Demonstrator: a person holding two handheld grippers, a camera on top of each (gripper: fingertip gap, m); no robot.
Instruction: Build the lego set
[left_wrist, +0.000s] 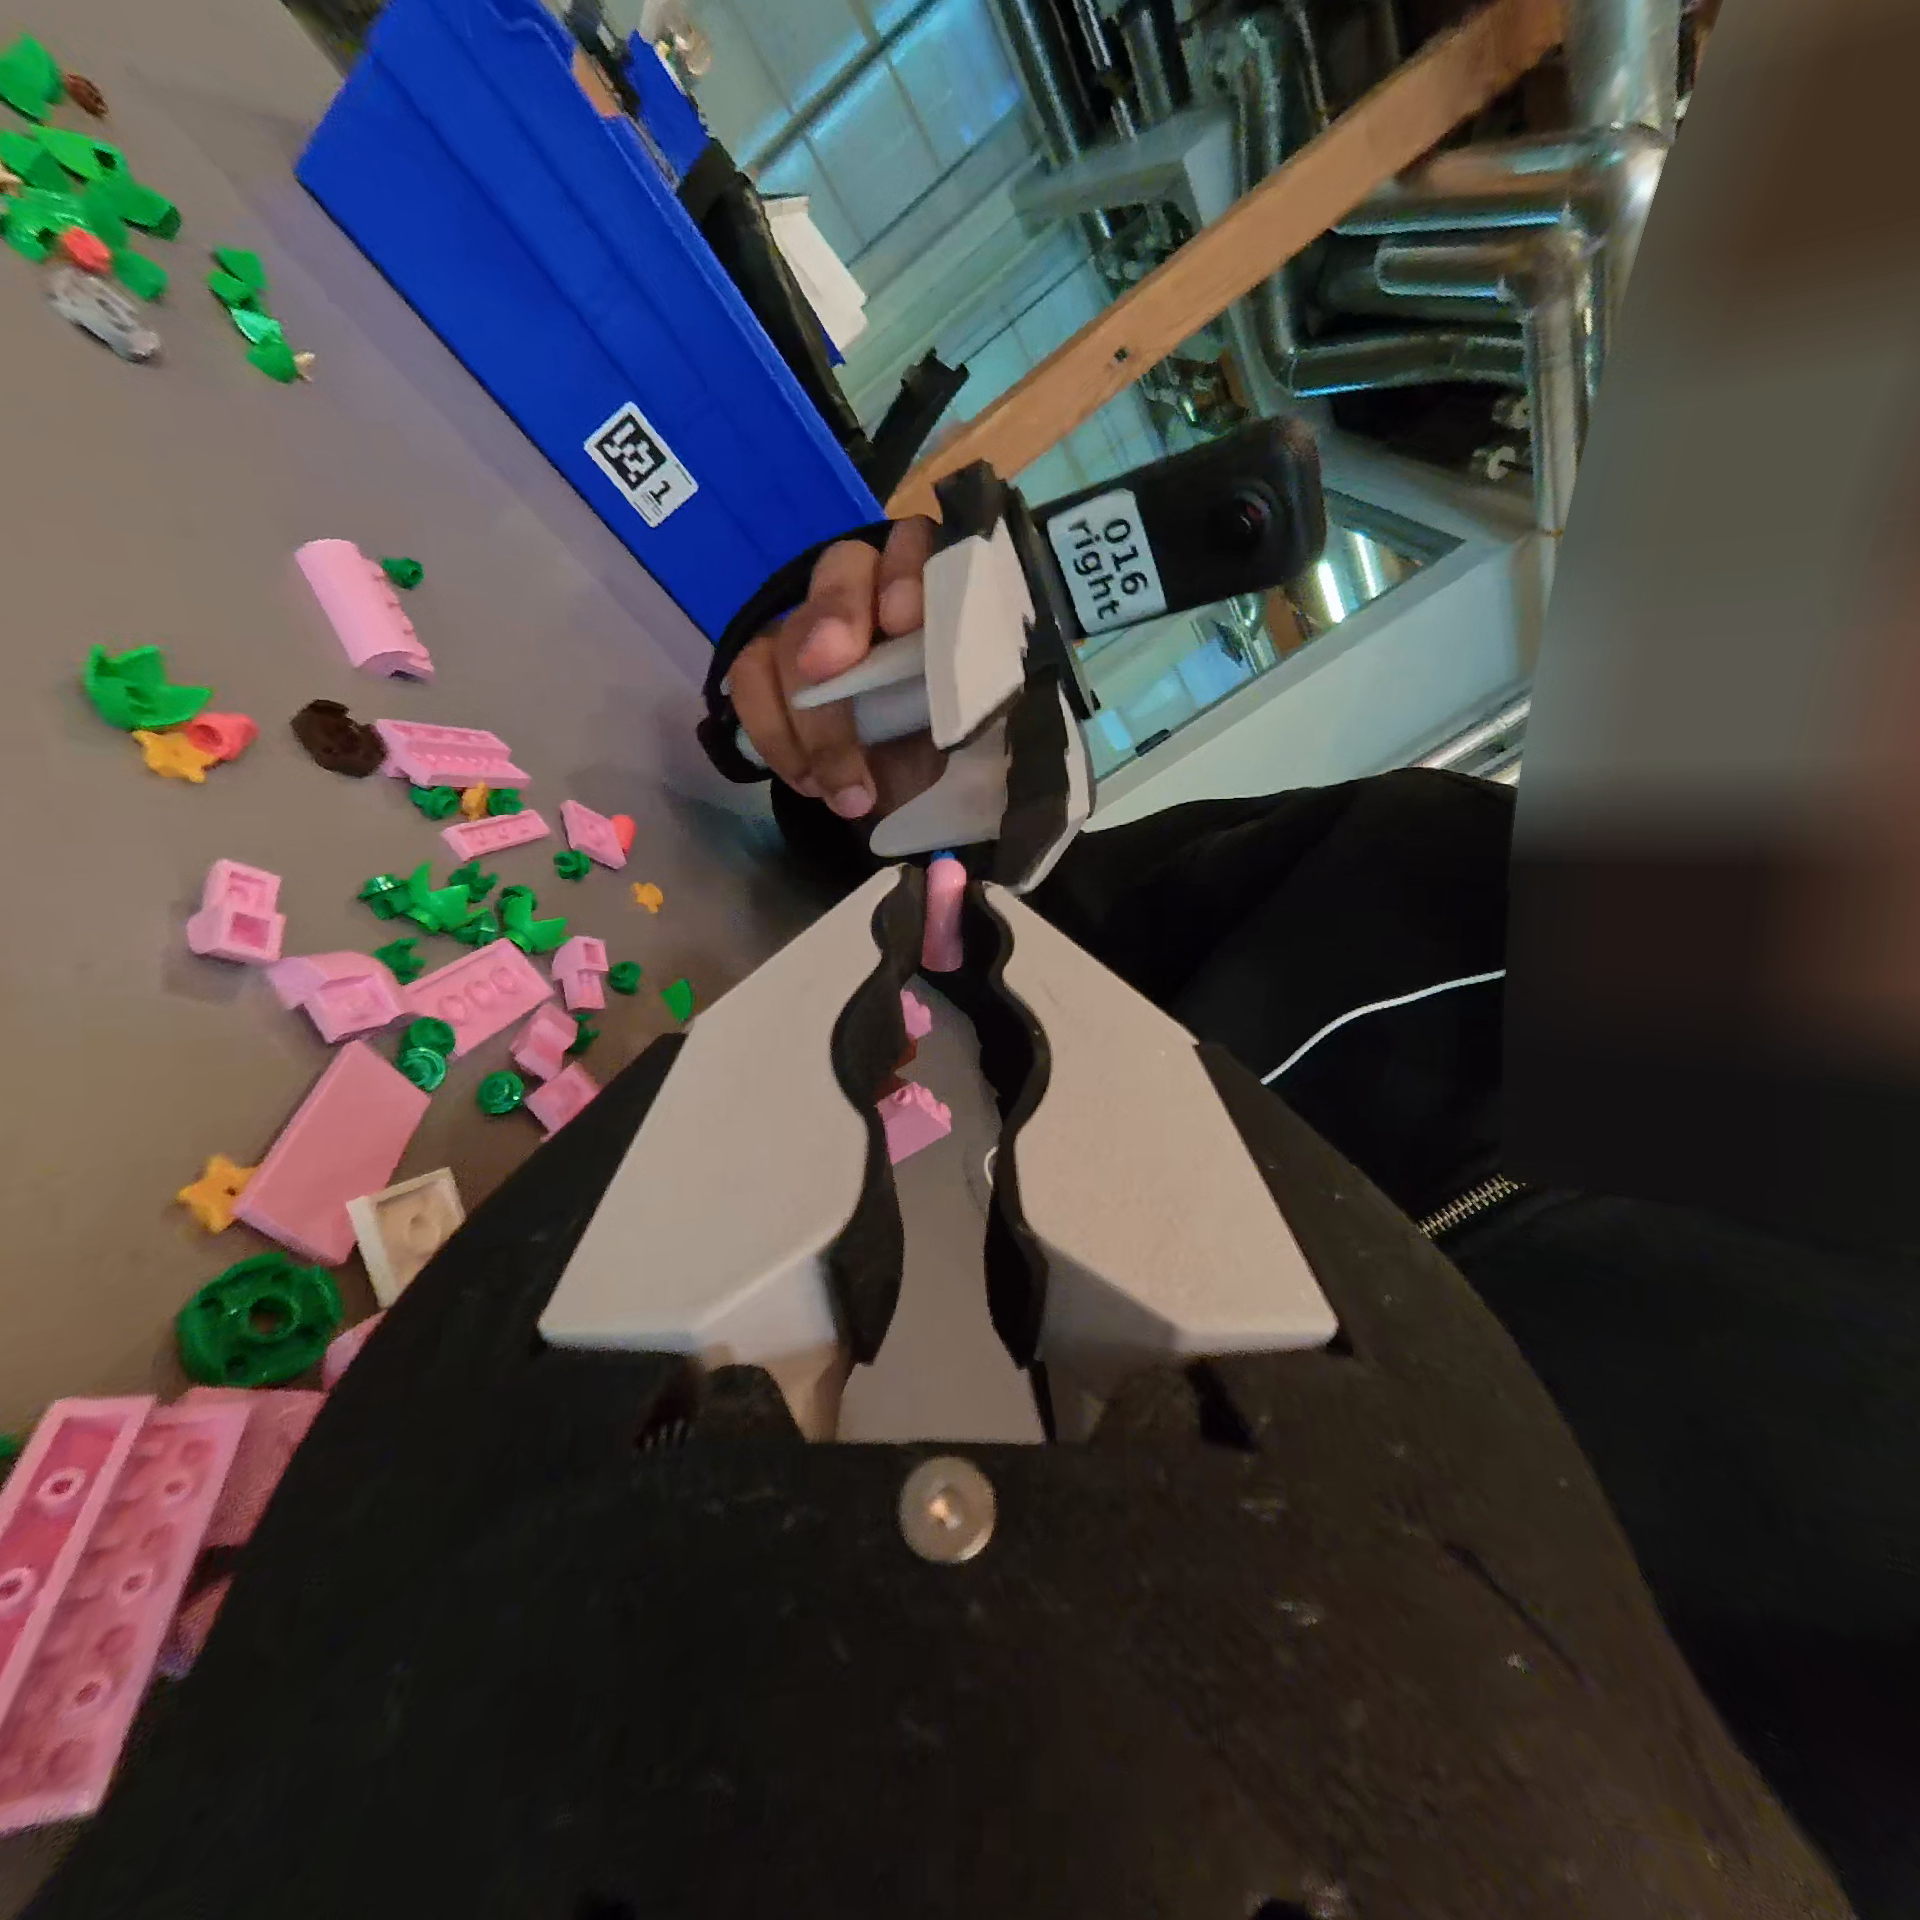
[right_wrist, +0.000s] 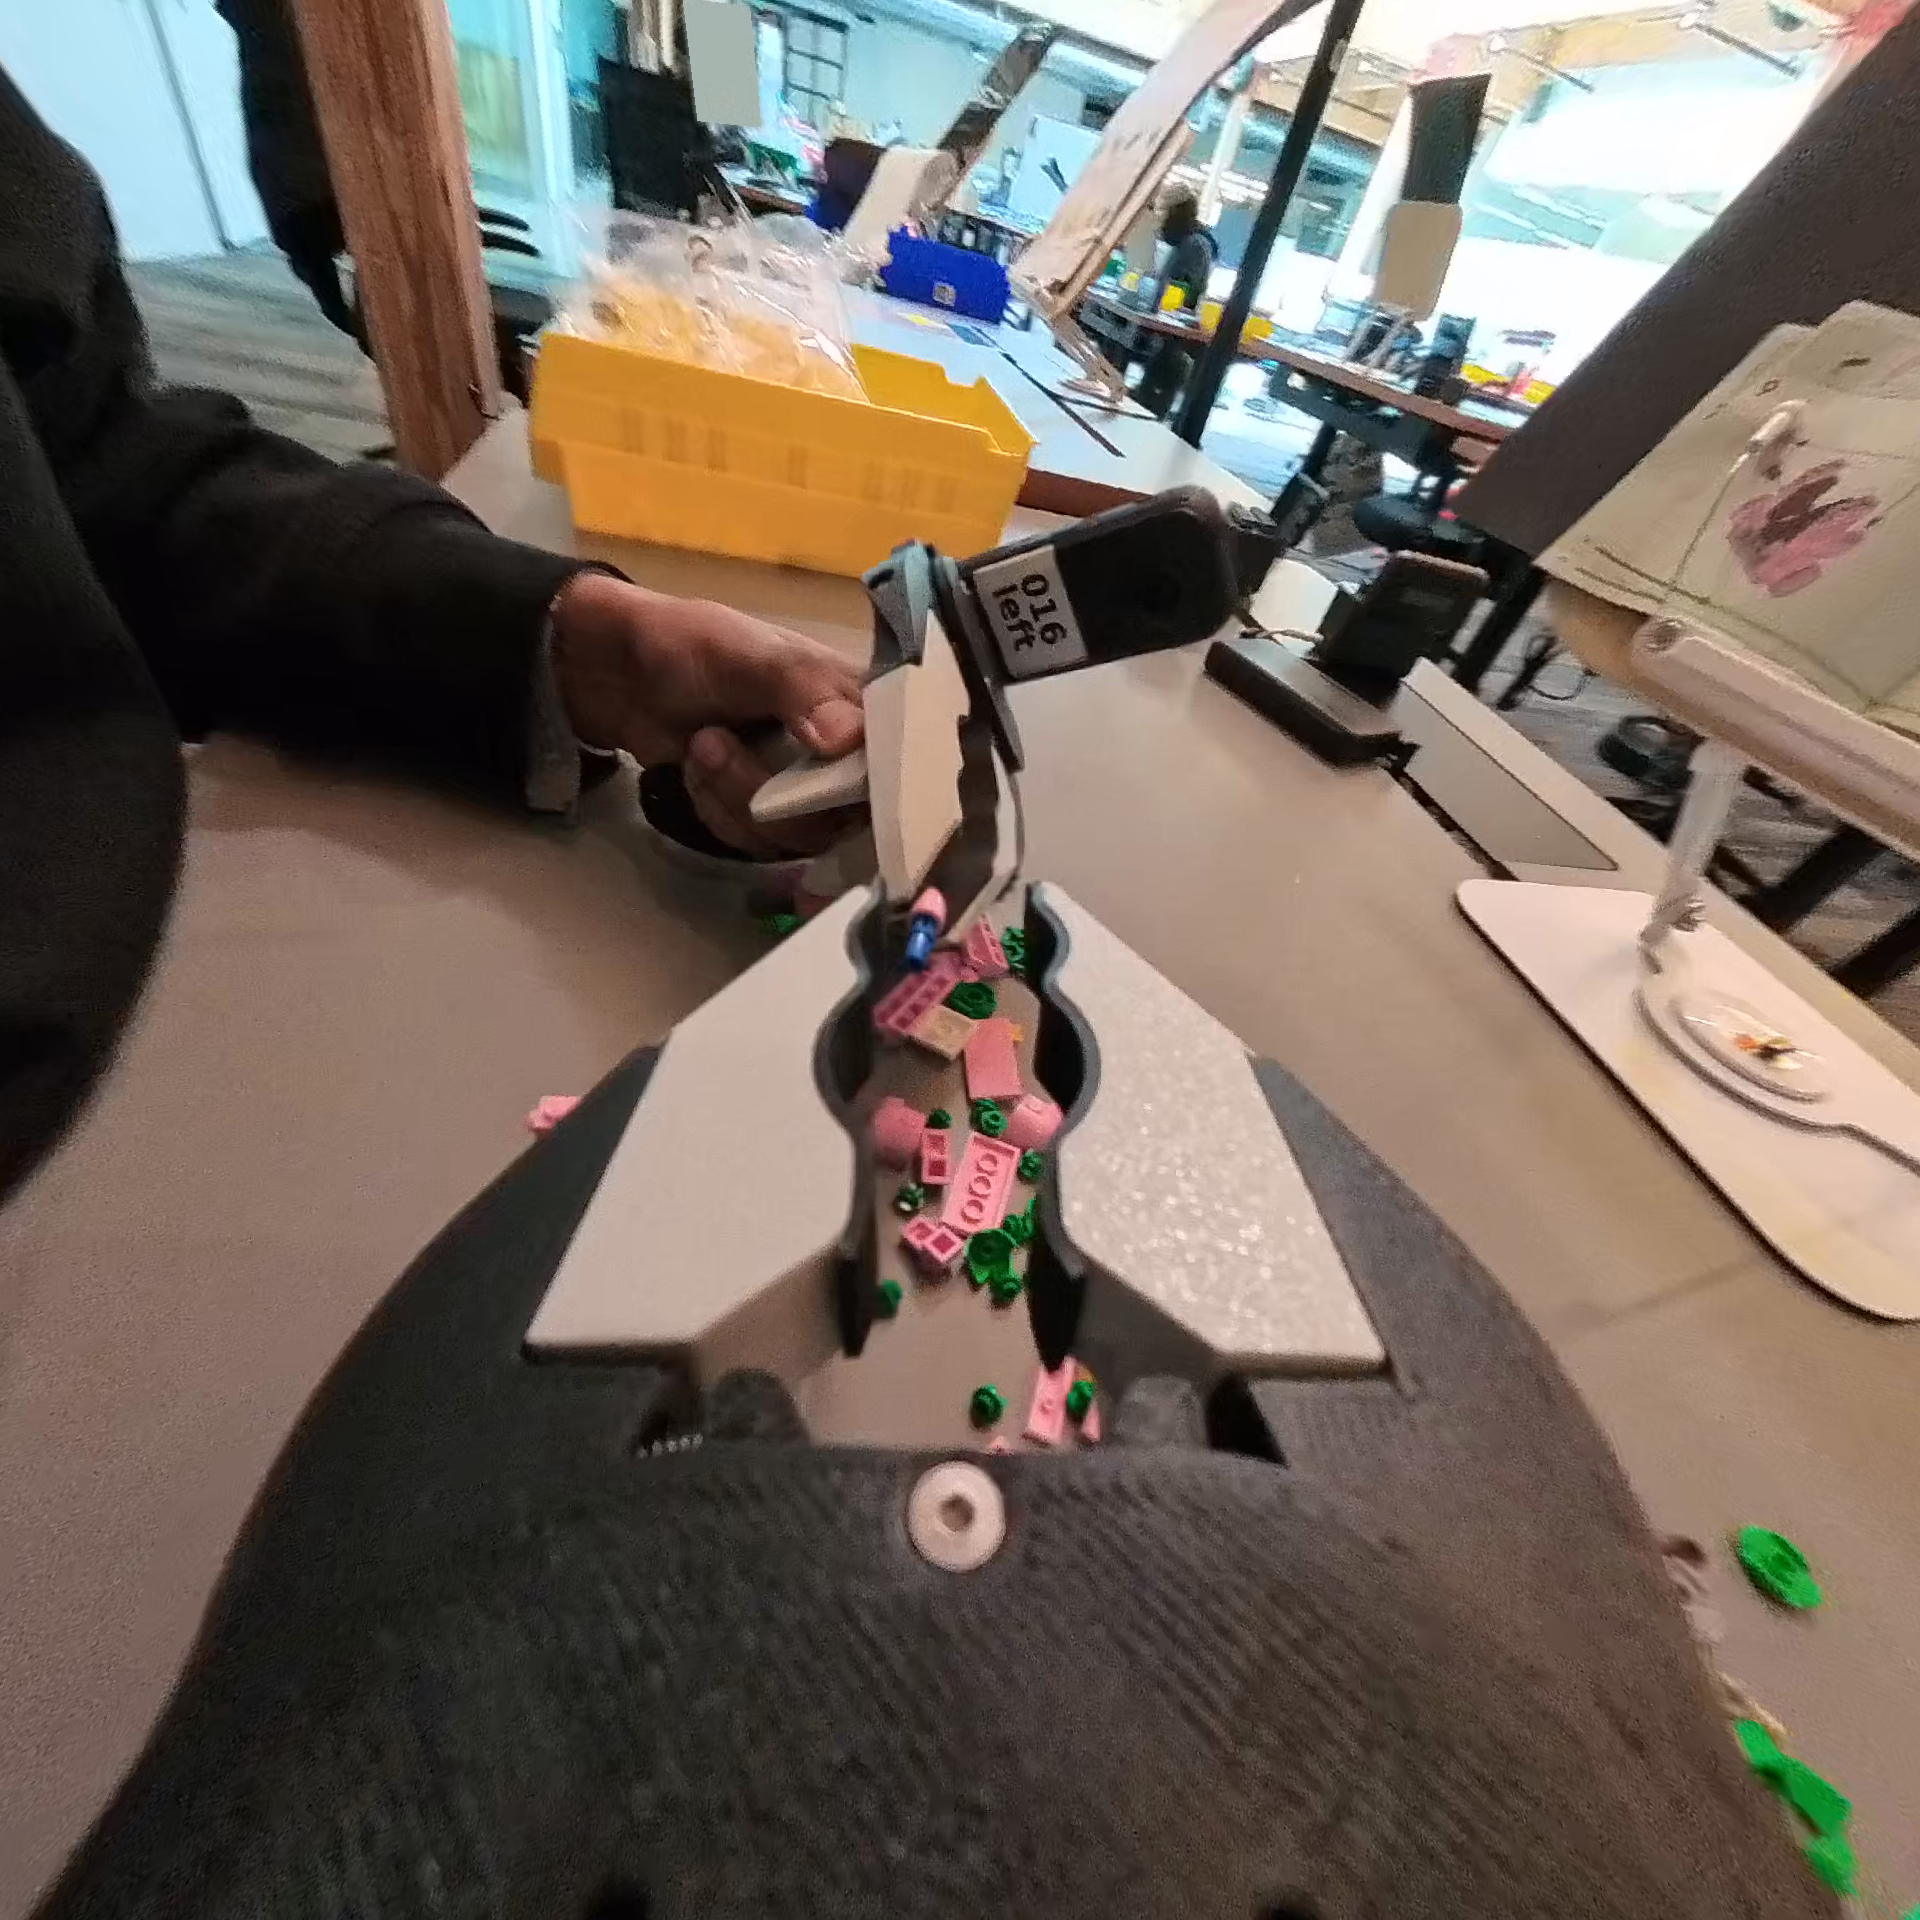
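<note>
A small pink piece (left_wrist: 943, 920) with a blue pin (right_wrist: 920, 940) is pinched at the left gripper (left_wrist: 940, 904) tips above the table (left_wrist: 156, 540); right gripper (right_wrist: 951, 914) is held partly open, tip to tip, around that pin.

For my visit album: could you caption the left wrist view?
Left gripper pinches a small pink cylindrical brick tip-to-tip with the right gripper, above scattered pink and green bricks.

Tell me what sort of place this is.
Probably a shared workshop or lab: rows of work tables stretch behind, stackable parts bins sit on the table, one yellow bin and one blue bin, and bare metal ducts run overhead.
</note>
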